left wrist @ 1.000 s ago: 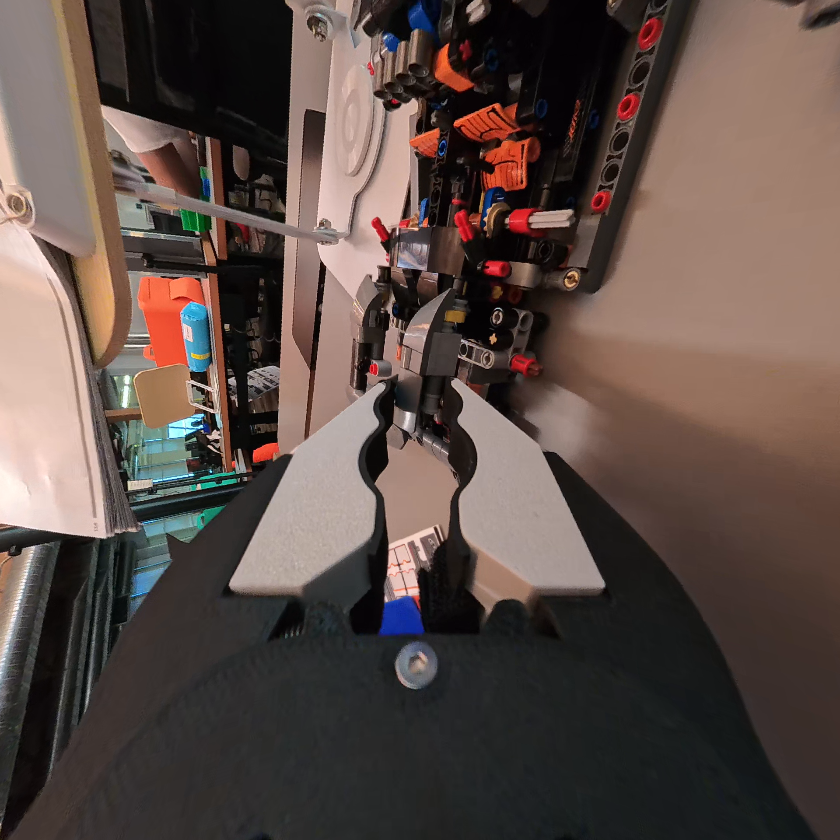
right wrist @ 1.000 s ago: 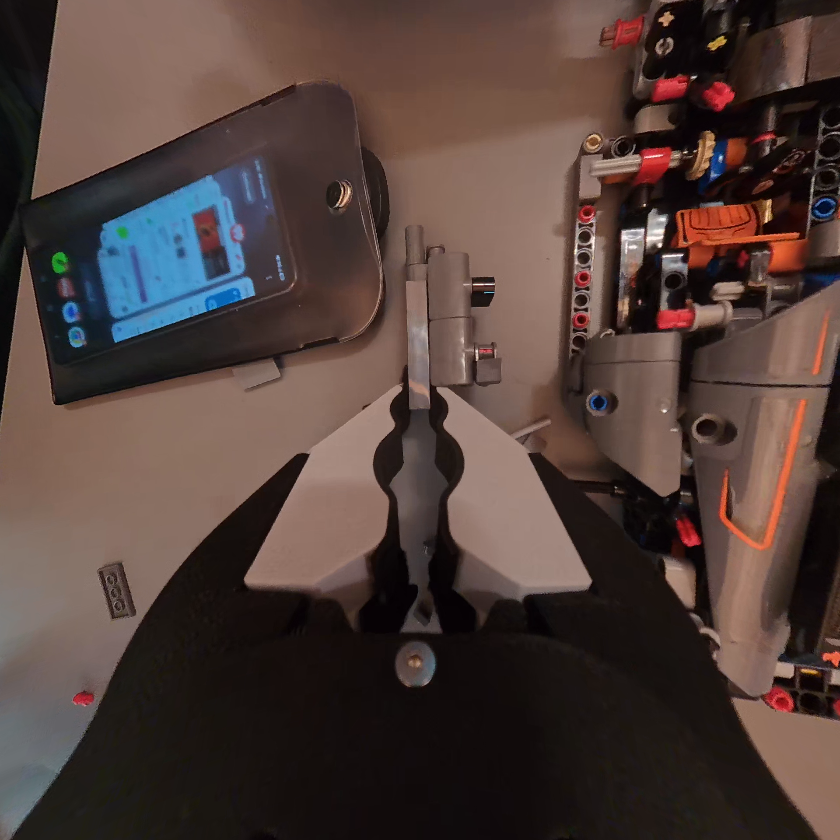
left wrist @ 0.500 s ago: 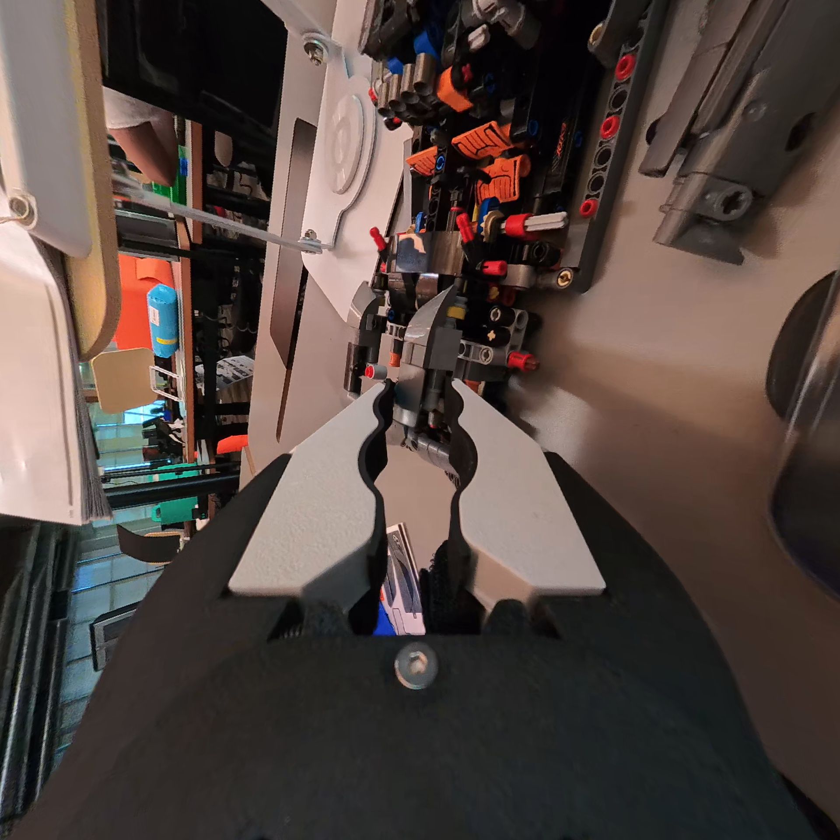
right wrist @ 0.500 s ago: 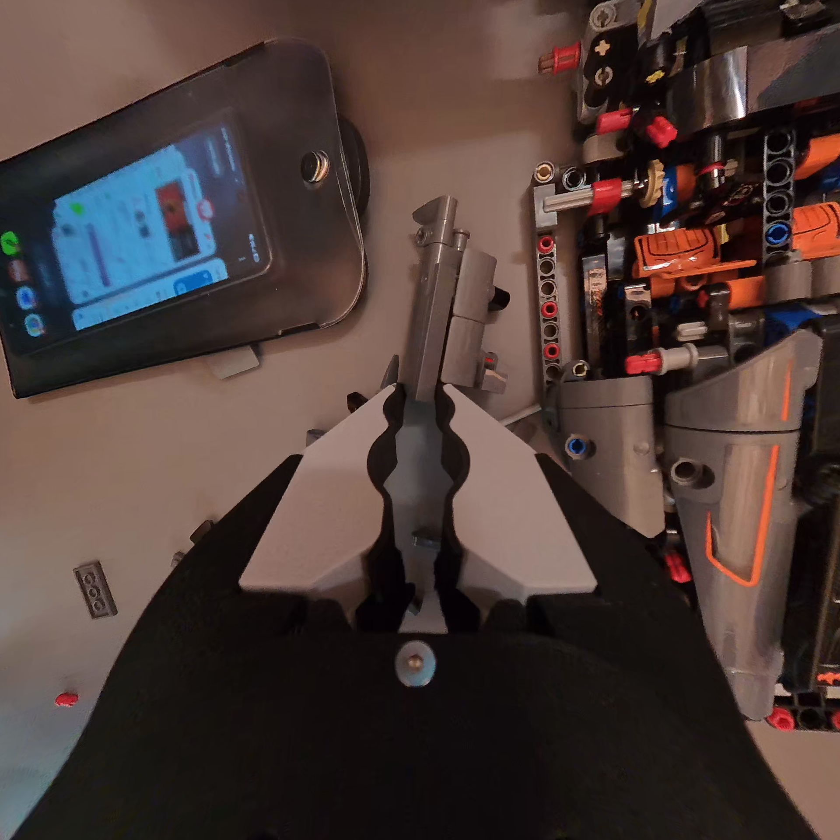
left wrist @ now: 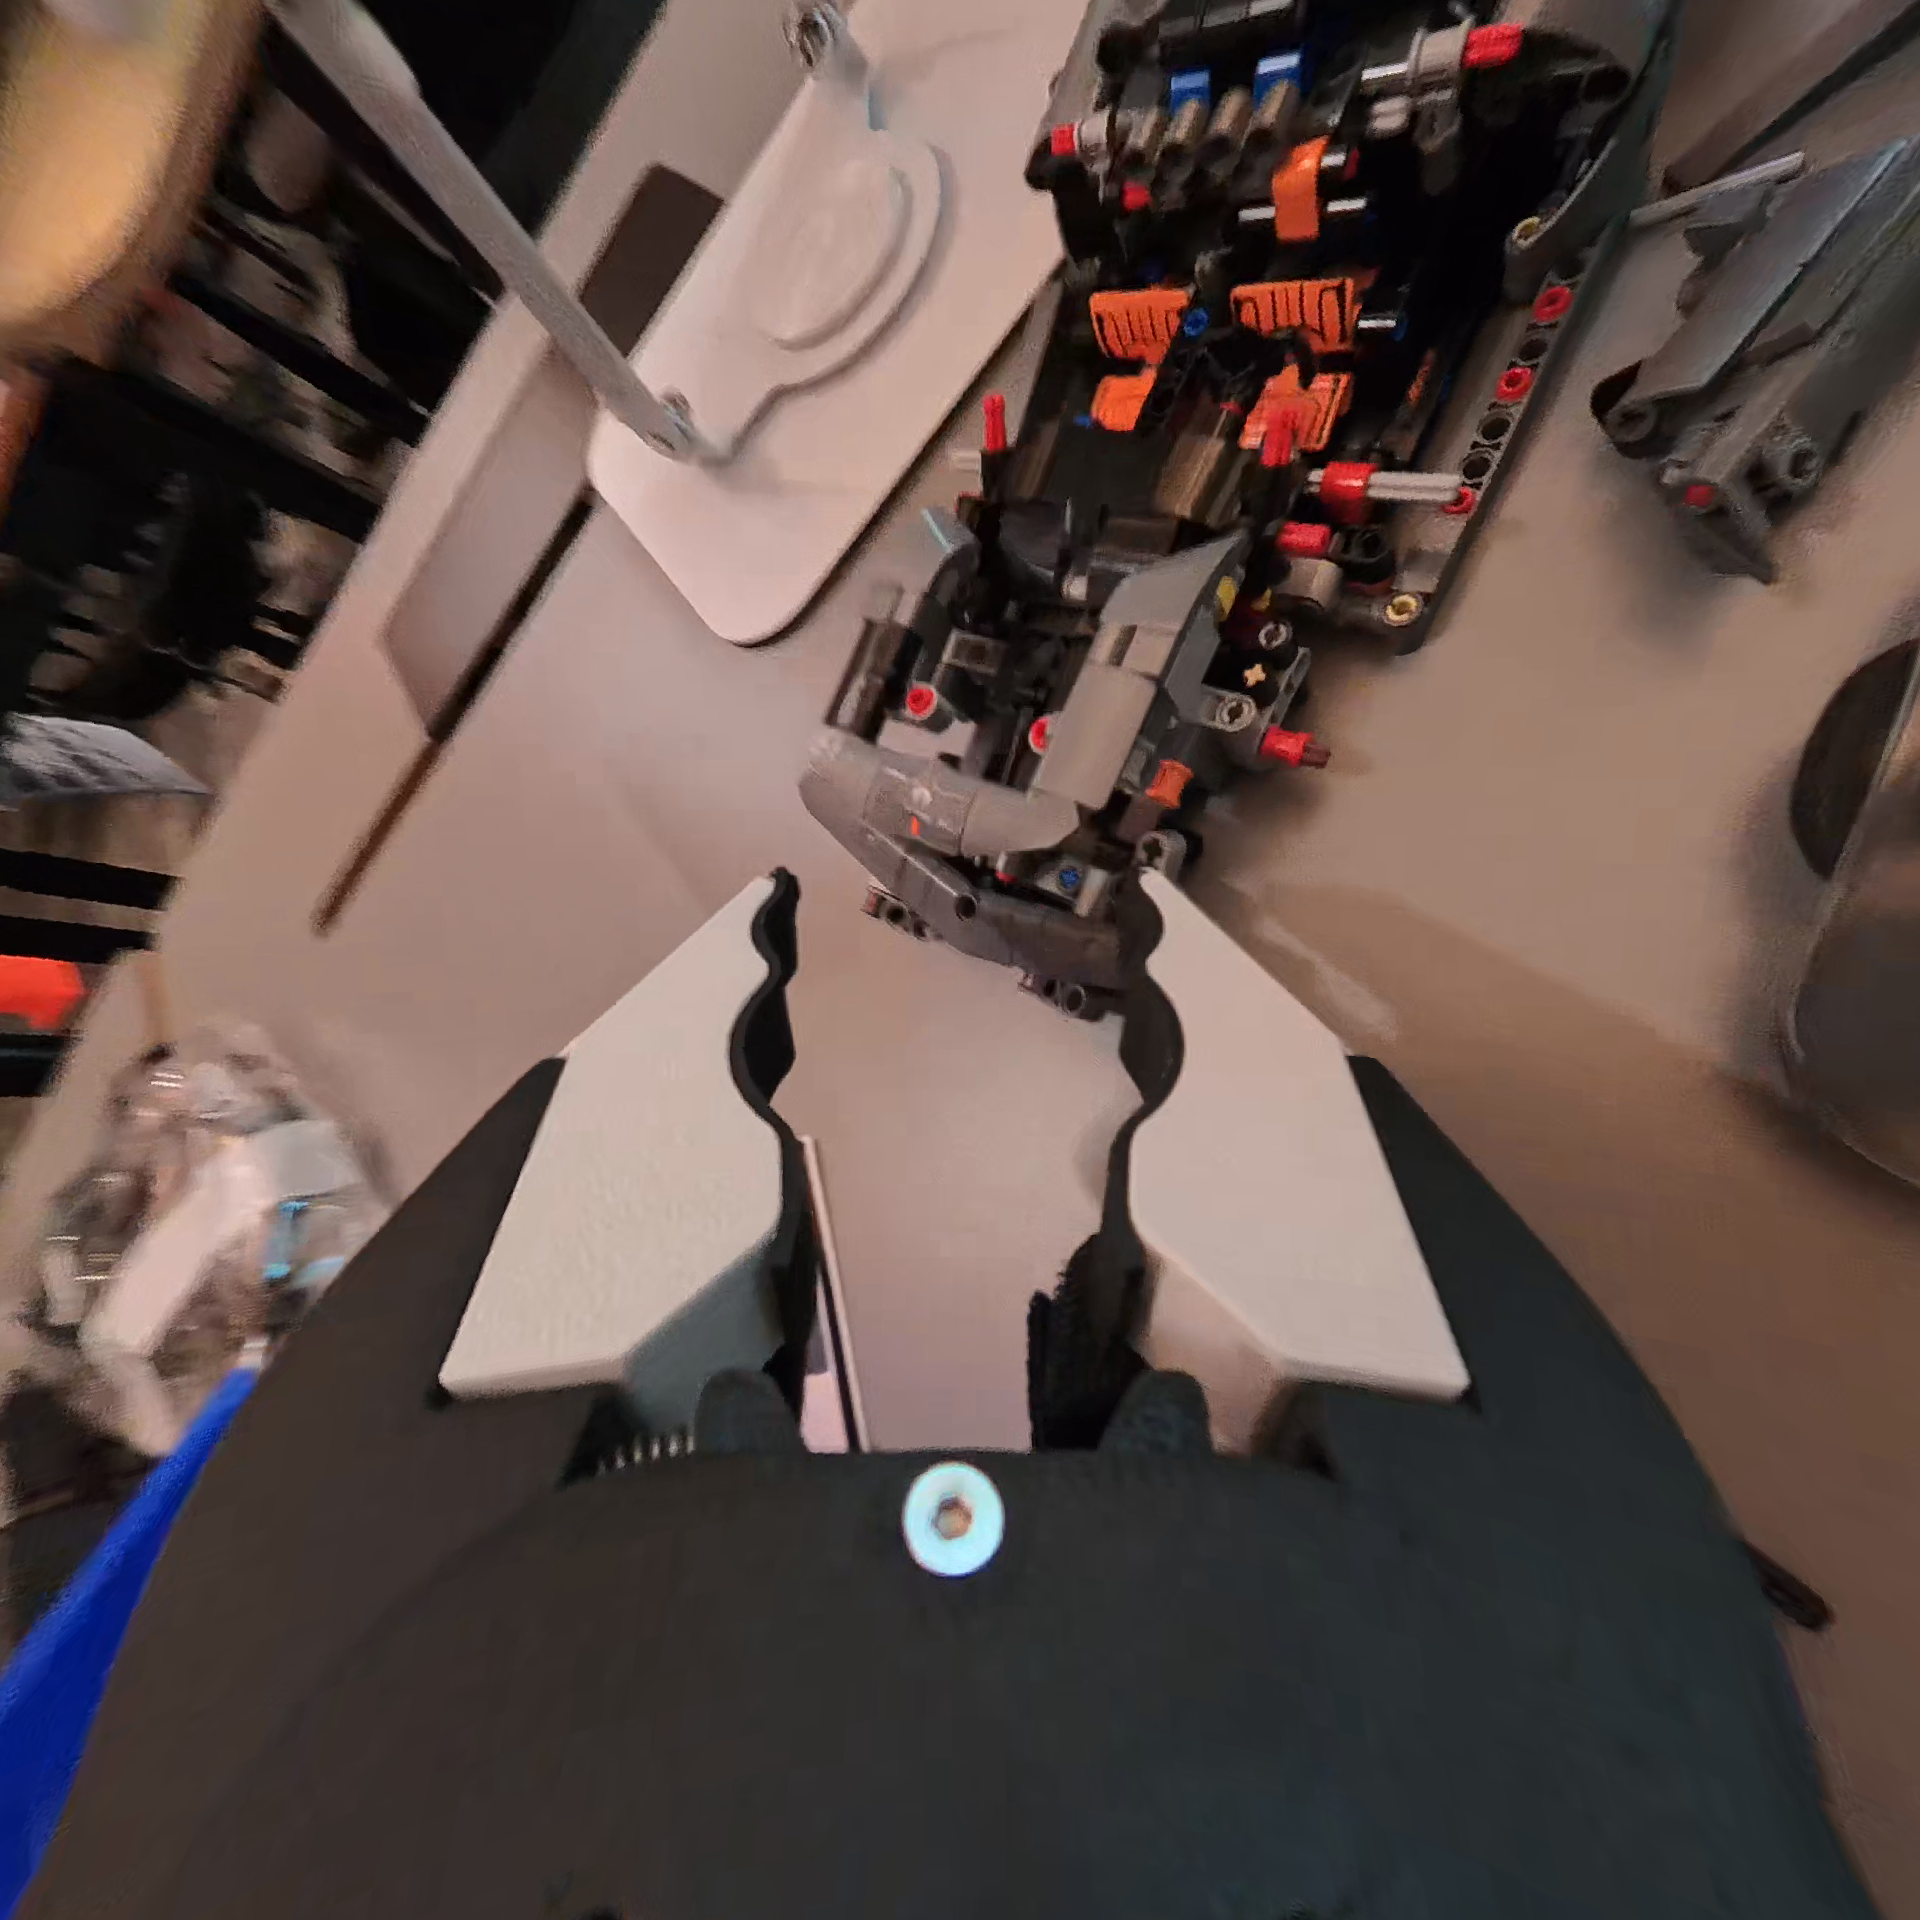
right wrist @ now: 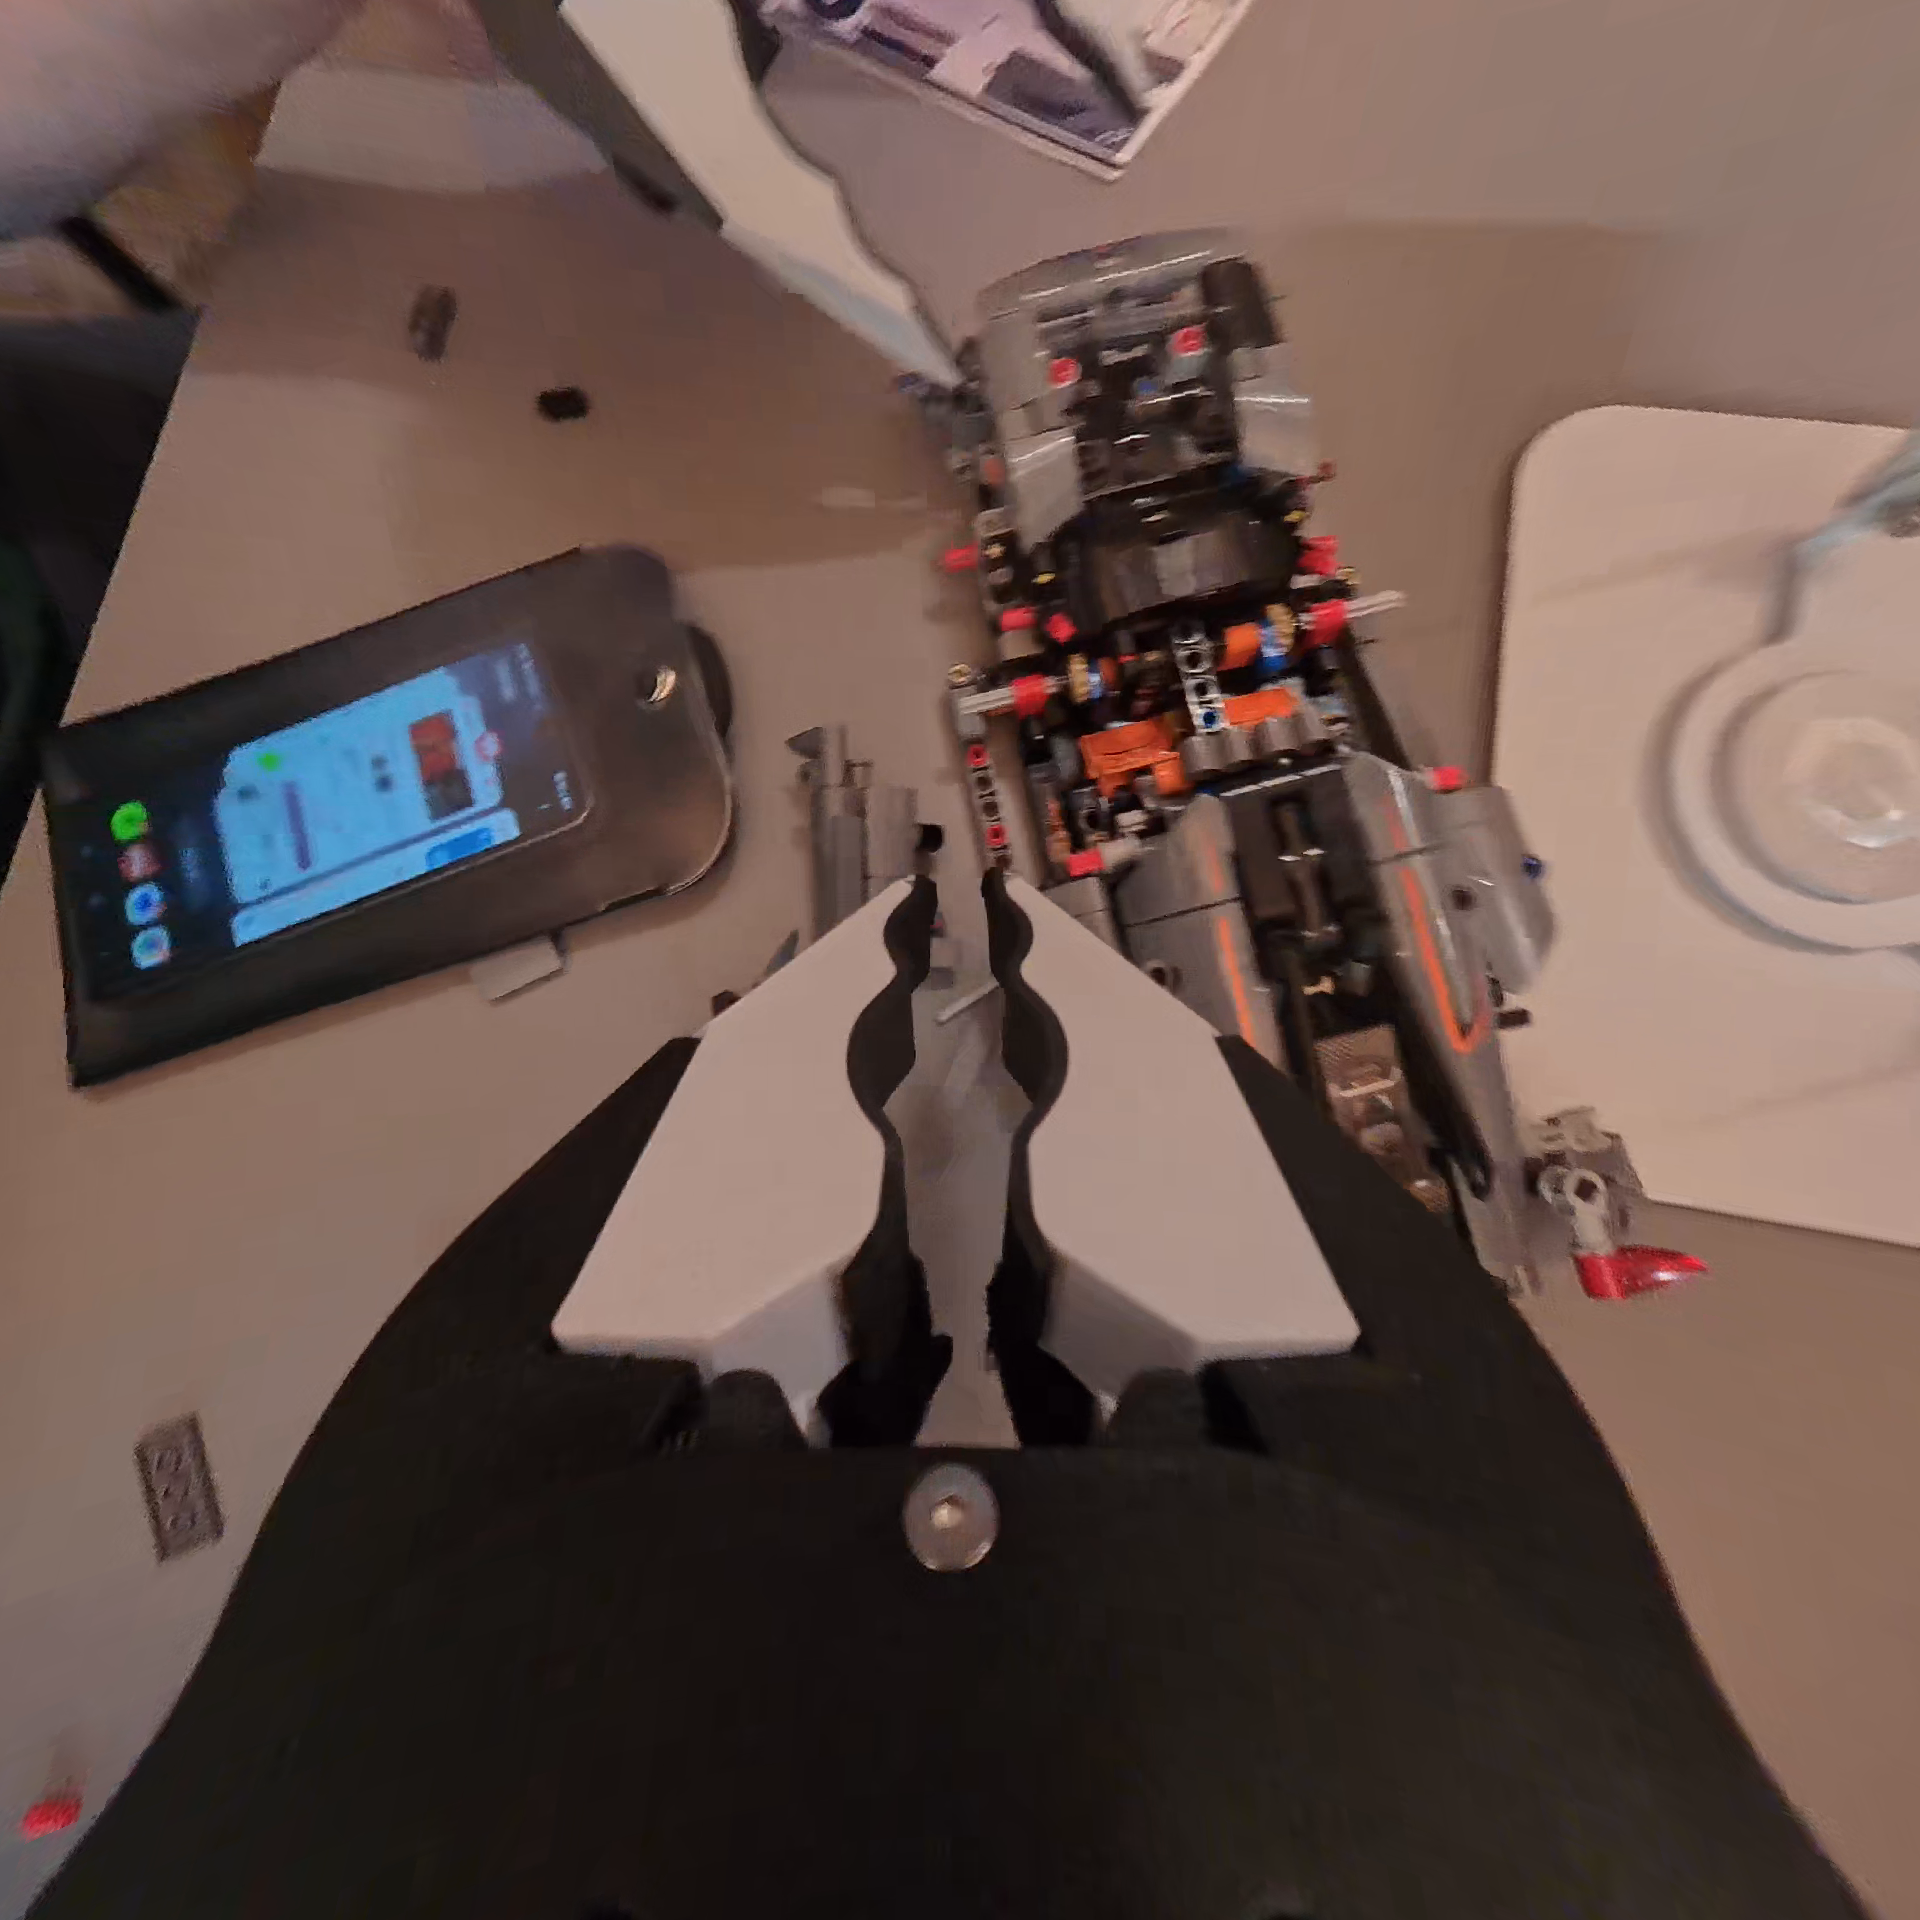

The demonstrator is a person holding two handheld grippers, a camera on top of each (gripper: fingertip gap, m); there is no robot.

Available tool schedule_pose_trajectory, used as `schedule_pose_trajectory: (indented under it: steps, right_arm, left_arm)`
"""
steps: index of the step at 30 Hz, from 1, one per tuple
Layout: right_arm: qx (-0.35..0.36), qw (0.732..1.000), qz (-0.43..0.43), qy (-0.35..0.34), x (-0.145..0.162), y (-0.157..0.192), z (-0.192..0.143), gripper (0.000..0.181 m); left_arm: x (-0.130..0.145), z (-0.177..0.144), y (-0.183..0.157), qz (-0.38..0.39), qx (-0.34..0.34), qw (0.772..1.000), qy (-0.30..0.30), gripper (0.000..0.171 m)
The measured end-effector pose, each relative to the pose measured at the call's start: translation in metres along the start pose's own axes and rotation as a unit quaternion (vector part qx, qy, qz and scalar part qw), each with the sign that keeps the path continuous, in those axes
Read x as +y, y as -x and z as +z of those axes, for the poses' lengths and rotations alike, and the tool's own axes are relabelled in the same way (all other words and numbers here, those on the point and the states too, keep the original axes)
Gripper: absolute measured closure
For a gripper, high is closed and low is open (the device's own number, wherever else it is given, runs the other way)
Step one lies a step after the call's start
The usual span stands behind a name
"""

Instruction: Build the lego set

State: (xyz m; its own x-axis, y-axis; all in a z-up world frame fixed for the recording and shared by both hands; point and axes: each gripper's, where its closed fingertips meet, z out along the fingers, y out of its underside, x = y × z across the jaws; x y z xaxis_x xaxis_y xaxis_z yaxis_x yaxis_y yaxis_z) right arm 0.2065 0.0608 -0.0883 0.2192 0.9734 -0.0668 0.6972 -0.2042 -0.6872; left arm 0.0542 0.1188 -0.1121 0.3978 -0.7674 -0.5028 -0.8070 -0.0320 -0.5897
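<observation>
The partly built grey, black and orange lego car (left wrist: 1132, 665) lies on the tan table. My left gripper (left wrist: 964, 891) is open and empty, its fingertips spread either side of the car's front end, the right tip close to it. In the right wrist view the car (right wrist: 1174, 582) lies lengthwise ahead, and one finger (right wrist: 821, 229) of the left gripper shows at its far end. My right gripper (right wrist: 956, 883) is open by a narrow gap and empty. A grey lego sub-assembly (right wrist: 842, 821) lies on the table just left of its tips; it also shows in the left wrist view (left wrist: 1745, 384).
A phone in a black holder (right wrist: 364, 800) lies left of the car. A white stand base (right wrist: 1662, 831) sits to its right, also seen in the left wrist view (left wrist: 790, 343). A booklet (right wrist: 987, 73) lies at the far edge. A small grey plate (right wrist: 177, 1486), a red pin (right wrist: 47, 1818) and a plastic bag (left wrist: 187, 1195) lie about. One gripper's finger ends stand about 15 centimeters off the other's. The small grey plate (right wrist: 177, 1486) lies some 25 centimeters from my right tips, 35 centimeters from my left tips.
My left gripper opened, let go of the car's front and drew back. My right gripper let go of the grey sub-assembly, which now lies on the table, and pulled up and back.
</observation>
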Motion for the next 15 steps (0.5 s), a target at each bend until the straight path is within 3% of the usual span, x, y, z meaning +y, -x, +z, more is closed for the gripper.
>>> schedule_pose_trajectory:
  steps: [3,8,11,15]
  right_arm:
    - [0.010,0.999,0.033,-0.018,0.000,-0.012,-0.002,0.173]
    - [0.036,0.998,0.046,-0.023,0.001,-0.024,-0.005,0.172]
    - [0.058,0.996,0.054,-0.033,0.000,-0.033,-0.009,0.167]
    - [0.098,0.991,0.081,-0.032,0.005,-0.051,-0.014,0.154]
  left_arm:
    - [0.009,0.005,-0.005,-0.052,0.059,0.997,0.006,0.099]
    - [0.014,0.015,-0.026,-0.092,0.140,0.986,0.016,0.107]
    - [0.014,0.021,-0.027,-0.088,0.128,0.988,0.020,0.104]
    - [0.013,0.023,-0.023,-0.083,0.110,0.990,0.025,0.115]
